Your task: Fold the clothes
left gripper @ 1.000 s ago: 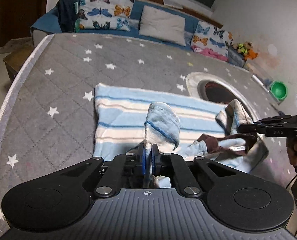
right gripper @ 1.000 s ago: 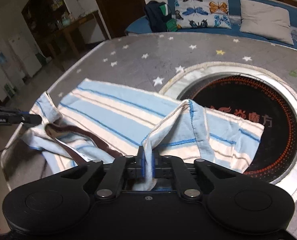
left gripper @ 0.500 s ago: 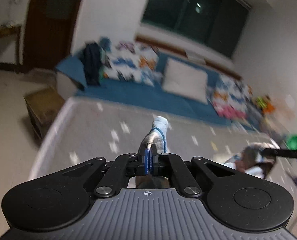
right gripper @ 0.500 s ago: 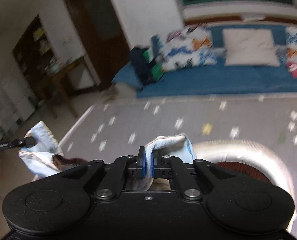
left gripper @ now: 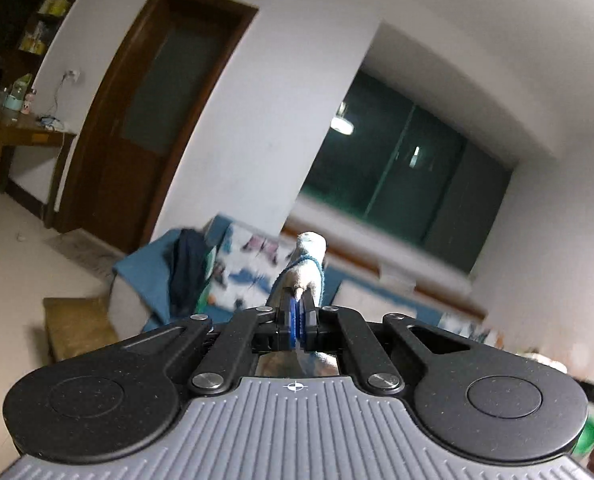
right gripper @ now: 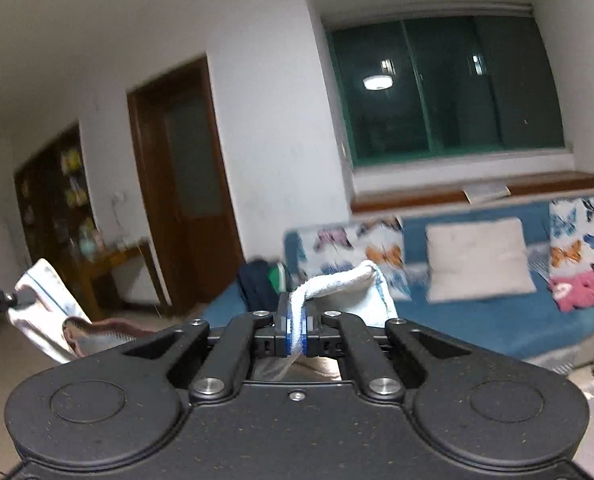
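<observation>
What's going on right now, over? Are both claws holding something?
Left gripper shut on striped garment. Right gripper shut on it too. Both cameras aimed at the room; nothing seen in the way.

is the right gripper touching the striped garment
Touching. In the right wrist view the right gripper has its jaws shut on a fold of the striped garment, with the cloth pinched between the blue pads.

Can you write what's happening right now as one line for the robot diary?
step: lifting garment | left tool: shut on striped shirt | right tool: shut on striped shirt | shirt: raised, table out of view
</observation>
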The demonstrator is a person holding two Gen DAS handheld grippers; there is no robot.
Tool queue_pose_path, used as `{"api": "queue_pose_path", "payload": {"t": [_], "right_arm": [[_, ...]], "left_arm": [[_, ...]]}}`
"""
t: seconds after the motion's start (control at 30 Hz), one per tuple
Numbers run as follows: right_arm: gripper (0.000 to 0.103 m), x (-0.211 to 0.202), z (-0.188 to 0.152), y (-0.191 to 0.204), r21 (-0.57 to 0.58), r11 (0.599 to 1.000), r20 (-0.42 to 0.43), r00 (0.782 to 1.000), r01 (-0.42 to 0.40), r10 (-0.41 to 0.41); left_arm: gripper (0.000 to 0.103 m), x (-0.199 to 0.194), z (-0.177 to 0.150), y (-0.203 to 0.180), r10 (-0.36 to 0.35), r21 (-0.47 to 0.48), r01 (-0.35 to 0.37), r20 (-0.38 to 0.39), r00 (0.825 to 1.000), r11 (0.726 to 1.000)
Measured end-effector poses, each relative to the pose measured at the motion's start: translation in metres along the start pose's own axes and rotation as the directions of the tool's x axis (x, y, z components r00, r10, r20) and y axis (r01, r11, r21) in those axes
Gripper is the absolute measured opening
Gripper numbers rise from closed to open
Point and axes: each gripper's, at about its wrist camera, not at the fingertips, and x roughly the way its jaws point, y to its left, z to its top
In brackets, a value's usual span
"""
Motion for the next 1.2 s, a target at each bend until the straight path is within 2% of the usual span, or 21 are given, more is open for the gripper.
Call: {"api": "queue_pose_path", "payload": {"t": [0.13, 0.23, 0.27, 0.33, 0.37, 0.43, 0.53, 0.6, 0.63, 0.67, 0.7, 0.77, 0.8, 0.83, 0.9, 0.97, 1.07, 1.2], "right_arm": [[0.005, -0.025, -0.03, 0.0, -0.076, 0.997, -0.028, 0.999, -0.02, 0.018], [0.005, -0.046, -0.069, -0.007, -0.067, 0.996, -0.14, 0.989, -0.051, 0.041], [0.005, -0.053, -0.084, -0.009, -0.067, 0.996, -0.181, 0.982, -0.059, 0.045], [0.005, -0.065, -0.117, -0.012, -0.059, 0.996, -0.277, 0.959, -0.071, 0.052], [0.005, -0.07, -0.135, -0.013, -0.053, 0.996, -0.328, 0.943, -0.078, 0.057], [0.005, -0.083, -0.172, -0.013, -0.038, 0.994, -0.436, 0.897, -0.098, 0.072], [0.007, -0.101, -0.224, -0.013, -0.01, 0.992, -0.576, 0.811, -0.126, 0.097], [0.009, -0.116, -0.245, -0.009, 0.013, 0.989, -0.625, 0.771, -0.144, 0.121], [0.009, -0.123, -0.256, -0.007, 0.025, 0.988, -0.648, 0.75, -0.153, 0.133], [0.01, -0.131, -0.264, -0.005, 0.033, 0.987, -0.665, 0.733, -0.159, 0.141], [0.013, -0.14, -0.267, -0.003, 0.033, 0.986, -0.673, 0.726, -0.161, 0.141], [0.015, -0.144, -0.262, 0.0, -0.007, 0.987, -0.67, 0.734, -0.16, 0.115], [0.018, -0.144, -0.257, 0.003, -0.032, 0.987, -0.664, 0.741, -0.16, 0.098], [0.024, -0.146, -0.251, 0.006, -0.071, 0.985, -0.651, 0.756, -0.16, 0.076], [0.028, -0.147, -0.239, 0.013, -0.142, 0.976, -0.613, 0.789, -0.163, 0.043], [0.029, -0.135, -0.239, 0.026, -0.188, 0.962, -0.601, 0.798, -0.2, 0.048], [0.028, -0.104, -0.243, 0.046, -0.217, 0.943, -0.608, 0.79, -0.253, 0.072], [0.028, -0.058, -0.266, 0.063, -0.205, 0.938, -0.637, 0.766, -0.28, 0.089]], "left_arm": [[0.002, -0.027, -0.03, 0.008, 0.024, 0.088, -0.017, -0.075, 0.997, 0.996], [0.002, -0.05, -0.064, 0.024, 0.039, 0.093, -0.024, -0.156, 0.987, 0.995], [0.002, -0.053, -0.07, 0.028, 0.04, 0.094, -0.025, -0.161, 0.986, 0.995], [0.002, -0.074, -0.108, 0.042, 0.064, 0.106, -0.039, -0.241, 0.968, 0.994], [0.002, -0.081, -0.122, 0.046, 0.077, 0.111, -0.049, -0.269, 0.96, 0.993], [0.002, -0.095, -0.148, 0.057, 0.109, 0.119, -0.073, -0.329, 0.938, 0.99], [0.002, -0.114, -0.186, 0.075, 0.162, 0.136, -0.114, -0.424, 0.891, 0.984], [0.002, -0.122, -0.201, 0.091, 0.185, 0.133, -0.139, -0.459, 0.869, 0.981], [0.002, -0.13, -0.212, 0.102, 0.209, 0.13, -0.166, -0.485, 0.849, 0.978], [0.002, -0.131, -0.215, 0.108, 0.213, 0.13, -0.171, -0.489, 0.846, 0.977], [0.002, -0.137, -0.223, 0.116, 0.232, 0.126, -0.194, -0.502, 0.833, 0.973], [0.002, -0.148, -0.232, 0.129, 0.233, 0.095, -0.215, -0.521, 0.821, 0.972], [0.002, -0.152, -0.234, 0.133, 0.235, 0.086, -0.223, -0.521, 0.821, 0.971], [0.002, -0.154, -0.235, 0.136, 0.234, 0.083, -0.224, -0.52, 0.821, 0.971], [0.002, -0.16, -0.238, 0.139, 0.233, 0.078, -0.225, -0.517, 0.824, 0.971], [0.003, -0.166, -0.24, 0.142, 0.231, 0.074, -0.226, -0.514, 0.826, 0.971], [0.003, -0.175, -0.249, 0.145, 0.235, 0.076, -0.229, -0.514, 0.825, 0.97], [0.004, -0.178, -0.256, 0.148, 0.237, 0.065, -0.239, -0.515, 0.823, 0.969]]}}
